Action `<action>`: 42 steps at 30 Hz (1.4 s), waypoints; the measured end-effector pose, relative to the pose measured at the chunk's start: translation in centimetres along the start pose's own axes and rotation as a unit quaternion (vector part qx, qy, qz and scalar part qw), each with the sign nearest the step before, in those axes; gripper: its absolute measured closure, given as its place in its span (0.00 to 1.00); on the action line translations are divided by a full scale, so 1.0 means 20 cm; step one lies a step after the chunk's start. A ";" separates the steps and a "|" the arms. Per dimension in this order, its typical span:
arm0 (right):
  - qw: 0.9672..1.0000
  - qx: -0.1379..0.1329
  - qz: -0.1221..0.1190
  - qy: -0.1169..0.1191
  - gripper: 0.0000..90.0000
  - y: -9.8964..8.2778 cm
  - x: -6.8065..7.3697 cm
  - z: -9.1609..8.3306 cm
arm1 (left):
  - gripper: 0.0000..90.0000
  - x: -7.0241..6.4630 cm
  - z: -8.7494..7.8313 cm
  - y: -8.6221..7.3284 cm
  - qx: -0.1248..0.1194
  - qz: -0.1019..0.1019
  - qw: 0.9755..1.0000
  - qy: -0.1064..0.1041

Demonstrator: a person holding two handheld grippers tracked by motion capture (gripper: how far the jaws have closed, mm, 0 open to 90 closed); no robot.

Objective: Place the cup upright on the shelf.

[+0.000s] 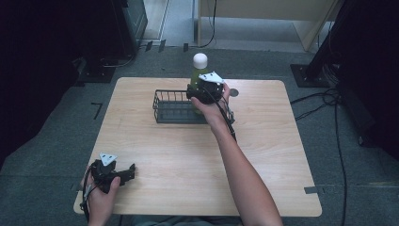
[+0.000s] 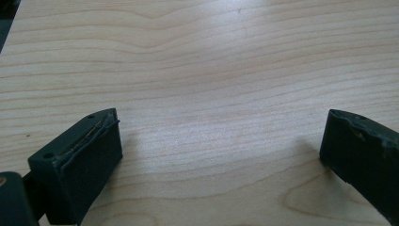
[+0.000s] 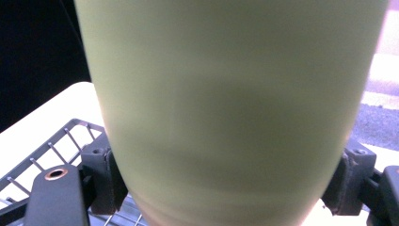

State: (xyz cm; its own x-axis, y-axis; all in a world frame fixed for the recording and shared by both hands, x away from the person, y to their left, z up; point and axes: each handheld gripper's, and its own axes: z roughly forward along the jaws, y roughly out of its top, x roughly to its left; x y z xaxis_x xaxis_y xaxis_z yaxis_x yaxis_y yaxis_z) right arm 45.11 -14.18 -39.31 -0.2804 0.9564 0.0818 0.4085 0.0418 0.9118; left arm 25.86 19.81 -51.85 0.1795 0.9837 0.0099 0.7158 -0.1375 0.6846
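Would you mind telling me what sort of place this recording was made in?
Probably a lab or studio set up for recording. A lone wooden table stands on grey carpet, black stands flank it, cables trail over the floor, and the person works with handheld grippers, the right gripper clamping a green bottle.

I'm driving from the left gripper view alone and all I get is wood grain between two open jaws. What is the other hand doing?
Observer: The right gripper is shut on a green bottle, with a jaw on each side of its body.
Operator: Where is that bottle?
Observer: At the far side of the table, above the right end of a black wire basket.
Operator: Is it resting in the basket yet?
Observer: I cannot tell; the hand hides its base. Its white cap stands well above the rim.
Operator: And my own gripper?
Observer: The left gripper sits at the table's near left corner, jaws open, holding nothing.
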 end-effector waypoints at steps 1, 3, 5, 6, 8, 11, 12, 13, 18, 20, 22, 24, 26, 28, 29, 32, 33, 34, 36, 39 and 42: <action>1.000 0.002 0.004 0.002 0.20 0.00 0.00 0.00 | 0.00 0.00 0.00 0.00 -0.001 -0.001 1.000 0.000; 1.000 0.005 0.005 0.005 0.19 0.00 -0.01 0.00 | 0.00 0.00 0.00 0.00 -0.001 -0.001 1.000 0.000; 1.000 0.009 0.005 0.008 0.17 0.00 -0.01 0.00 | 0.00 0.00 0.00 0.00 -0.001 -0.001 1.000 0.000; 1.000 0.010 0.002 0.008 0.14 -0.01 -0.01 0.00 | 0.00 0.00 0.00 0.00 -0.001 -0.001 1.000 0.000; 1.000 0.008 0.000 0.008 0.10 0.00 -0.01 -0.01 | 0.00 0.00 0.00 0.00 -0.001 -0.001 1.000 0.000; 1.000 0.008 0.003 0.014 0.07 0.00 -0.02 -0.02 | 0.00 0.00 0.00 0.00 -0.001 -0.001 1.000 0.000; 1.000 0.007 0.002 0.015 0.06 0.00 -0.02 -0.03 | 0.00 0.00 0.00 0.00 0.000 0.000 1.000 0.000; 1.000 0.007 0.001 0.015 0.06 0.00 -0.02 -0.03 | 0.00 0.00 0.00 0.00 -0.001 -0.001 1.000 0.000; 1.000 0.006 -0.002 0.016 0.05 0.01 -0.03 -0.07 | 0.00 0.00 0.00 0.00 -0.001 -0.001 1.000 0.000; 1.000 0.004 -0.005 0.016 0.05 0.01 -0.04 -0.08 | 0.00 0.00 0.00 0.00 -0.001 -0.001 1.000 0.000; 1.000 0.004 -0.006 0.017 0.05 0.01 -0.04 -0.09 | 0.00 0.00 0.00 0.00 -0.001 -0.001 1.000 0.000; 1.000 0.004 -0.007 0.020 0.05 0.00 -0.05 -0.11 | 0.00 0.00 0.00 0.00 -0.001 -0.001 1.000 0.000; 1.000 0.004 -0.010 0.023 0.04 -0.01 -0.06 -0.13 | 0.00 0.00 0.00 0.00 -0.001 -0.001 1.000 0.000; 1.000 0.004 -0.014 0.023 0.04 -0.03 -0.07 -0.15 | 0.00 0.00 0.00 0.00 -0.001 -0.001 1.000 0.000; 1.000 0.005 -0.015 0.025 0.04 -0.04 -0.08 -0.16 | 0.00 0.00 0.00 0.00 -0.002 -0.001 1.000 0.000; 0.999 0.008 -0.020 0.027 0.04 -0.06 -0.10 -0.19 | 0.00 0.00 0.00 0.00 0.000 0.000 1.000 0.000; 0.999 0.007 -0.022 0.028 0.04 -0.07 -0.10 -0.21 | 0.00 0.00 0.00 0.00 -0.001 0.000 1.000 0.000; 0.999 0.007 -0.023 0.028 0.04 -0.07 -0.11 -0.22 | 0.00 0.00 0.00 0.00 0.000 0.000 1.000 0.000; 0.999 0.007 -0.024 0.029 0.04 -0.09 -0.12 -0.24 | 0.00 0.00 0.00 0.00 0.000 0.000 1.000 0.000; 0.999 0.008 -0.025 0.030 0.04 -0.11 -0.14 -0.27 | 0.00 0.00 0.00 0.00 0.000 0.000 1.000 0.000; 0.999 0.010 -0.029 0.031 0.04 -0.13 -0.16 -0.31 | 0.00 0.00 0.00 0.00 -0.001 0.000 1.000 0.000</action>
State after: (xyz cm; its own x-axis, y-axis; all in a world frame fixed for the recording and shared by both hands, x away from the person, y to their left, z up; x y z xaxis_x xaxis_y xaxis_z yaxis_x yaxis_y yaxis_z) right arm 39.57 -19.06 -39.56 -0.3567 0.9327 0.0535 0.4067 0.1035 0.9077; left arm 25.86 19.80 -51.87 0.1791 0.9838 0.0092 0.7151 -0.1366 0.6855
